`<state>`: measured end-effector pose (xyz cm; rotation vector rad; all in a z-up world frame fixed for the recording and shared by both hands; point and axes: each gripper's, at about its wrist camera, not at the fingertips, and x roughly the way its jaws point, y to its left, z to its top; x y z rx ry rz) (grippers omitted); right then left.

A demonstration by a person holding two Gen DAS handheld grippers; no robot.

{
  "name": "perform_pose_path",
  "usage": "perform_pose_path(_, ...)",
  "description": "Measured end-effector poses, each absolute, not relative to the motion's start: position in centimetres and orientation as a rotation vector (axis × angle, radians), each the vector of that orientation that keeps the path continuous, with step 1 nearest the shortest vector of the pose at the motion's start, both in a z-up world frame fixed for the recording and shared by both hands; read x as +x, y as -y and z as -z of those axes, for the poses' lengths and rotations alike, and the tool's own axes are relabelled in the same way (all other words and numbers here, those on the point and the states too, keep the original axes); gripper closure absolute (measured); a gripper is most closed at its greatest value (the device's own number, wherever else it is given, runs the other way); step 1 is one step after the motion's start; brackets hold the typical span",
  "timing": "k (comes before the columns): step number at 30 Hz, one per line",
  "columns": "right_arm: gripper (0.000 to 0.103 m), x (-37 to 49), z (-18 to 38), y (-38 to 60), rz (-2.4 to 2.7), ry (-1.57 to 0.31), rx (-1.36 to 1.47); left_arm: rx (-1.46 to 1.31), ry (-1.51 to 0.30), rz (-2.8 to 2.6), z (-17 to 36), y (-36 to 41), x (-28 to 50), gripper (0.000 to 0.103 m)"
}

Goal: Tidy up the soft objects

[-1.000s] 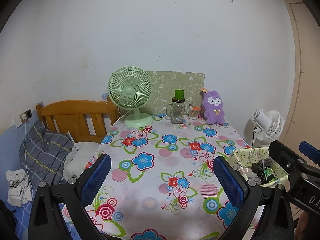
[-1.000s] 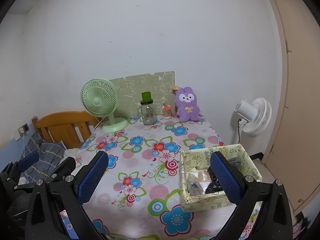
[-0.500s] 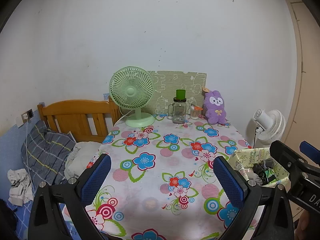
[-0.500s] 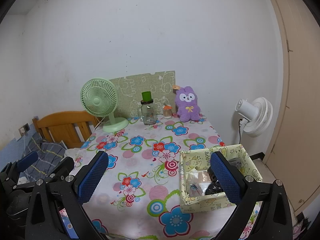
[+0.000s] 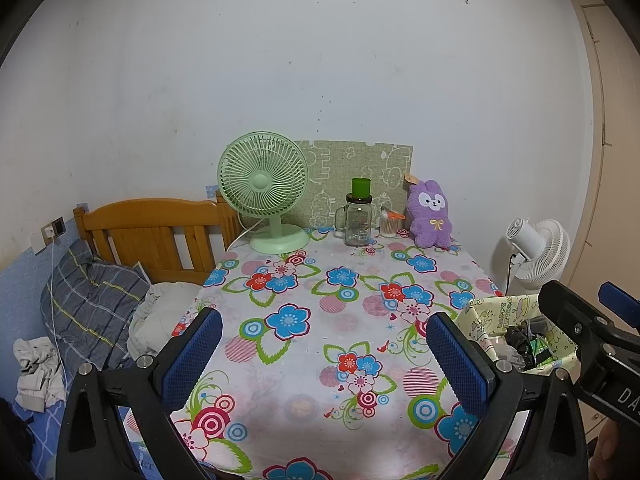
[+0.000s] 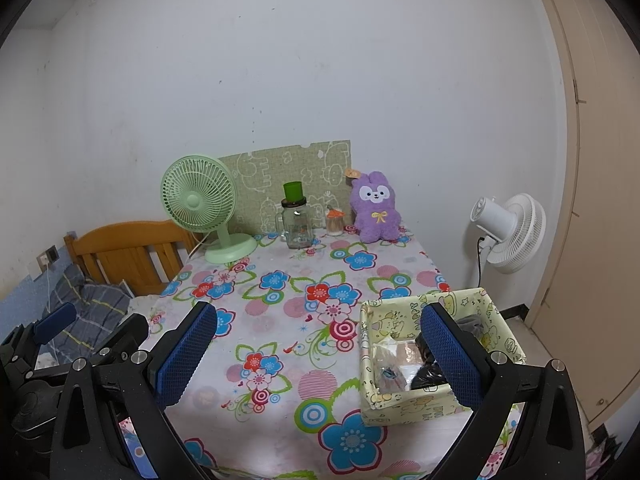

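Purple plush: a purple plush rabbit (image 5: 430,216) sits upright at the far edge of the table, toward 12 o'clock, against a green patterned board (image 5: 360,172) that leans on the wall.
Left gripper: the left gripper (image 5: 326,354) hangs over the near end of the table, blue pads (image 5: 192,356) spread wide with nothing between them; the rabbit lies well apart from them, up at about 1 o'clock.
Right gripper: the right gripper (image 6: 318,354) is likewise wide open and empty, the rabbit (image 6: 376,208) far ahead at roughly 12 o'clock.
Fabric box: a pale yellow printed fabric box (image 6: 370,364) stands at the near right corner of the table, partly behind the right-hand pad in the right wrist view; it holds dark items and small packets, too jumbled to name.
Tablecloth: a white flowered tablecloth (image 5: 320,300) covers the table, bare between the pads and the far row.
Far row: a green desk fan (image 5: 264,196) at 11 o'clock, a glass jar with a green cup on its lid (image 5: 359,216) beside it, then a small clear pot with an orange top (image 5: 387,224) just beside the rabbit.
Surroundings: a white floor fan (image 6: 508,232) stands off the table at 2 o'clock; a wooden headboard (image 5: 148,232) and grey plaid bedding (image 5: 88,304) lie at 9 o'clock.
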<state>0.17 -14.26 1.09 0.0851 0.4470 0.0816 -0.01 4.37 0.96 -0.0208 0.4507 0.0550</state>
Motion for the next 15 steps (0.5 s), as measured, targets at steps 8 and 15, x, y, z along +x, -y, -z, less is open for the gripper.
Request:
perform_pose_path(8, 0.000, 0.27, -0.98, 13.85, -0.071, -0.443, 0.075, -0.013, -0.448, -0.049, -1.03, -4.27, 0.30, 0.000)
perform_pose_path(15, 0.000, 0.41, -1.00, 13.79, -0.064, -0.447, 0.074, -0.018, -0.454, -0.042, -0.84, -4.41, 0.69, 0.000)
